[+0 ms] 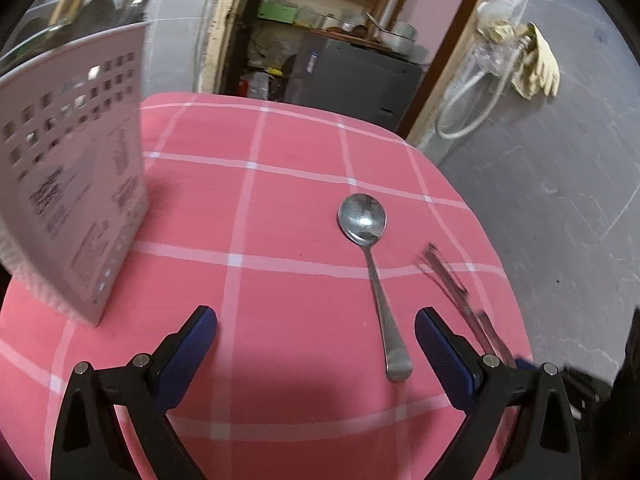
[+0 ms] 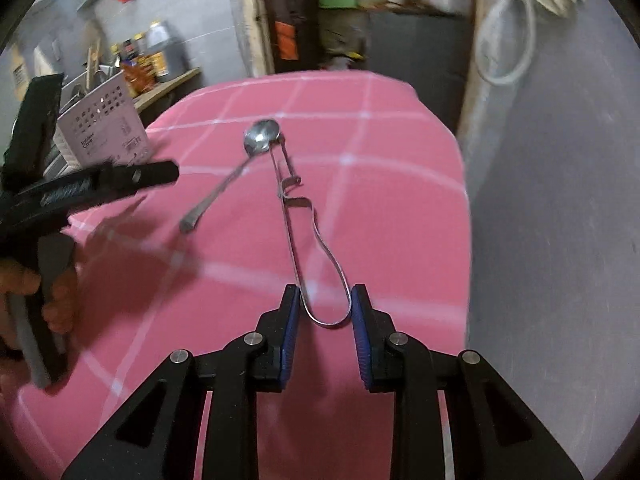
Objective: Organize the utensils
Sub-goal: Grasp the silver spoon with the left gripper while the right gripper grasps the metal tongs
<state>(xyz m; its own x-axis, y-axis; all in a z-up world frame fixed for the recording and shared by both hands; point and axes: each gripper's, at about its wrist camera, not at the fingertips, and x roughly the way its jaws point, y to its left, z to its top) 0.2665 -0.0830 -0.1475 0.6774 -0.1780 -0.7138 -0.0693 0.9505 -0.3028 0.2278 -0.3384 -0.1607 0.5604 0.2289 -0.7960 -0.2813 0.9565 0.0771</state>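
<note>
Right wrist view: your right gripper (image 2: 325, 312) pinches thin steel tongs (image 2: 298, 216) by their looped end, long axis pointing ahead; the white perforated holder (image 2: 105, 130) stands far left, nearer your wide-open left gripper (image 1: 316, 332).

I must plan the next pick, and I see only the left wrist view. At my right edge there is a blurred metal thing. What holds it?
Observer: The right tongs are shut on it. It is a bent metal utensil, gripped at its rounded loop end.
Operator: Can you see how my left tongs are carried?
Observer: Yes. A hand grips the handle under the left tongs.
Operator: What stands behind the white basket?
Observer: Bottles on a wooden ledge stand behind the basket.
</note>
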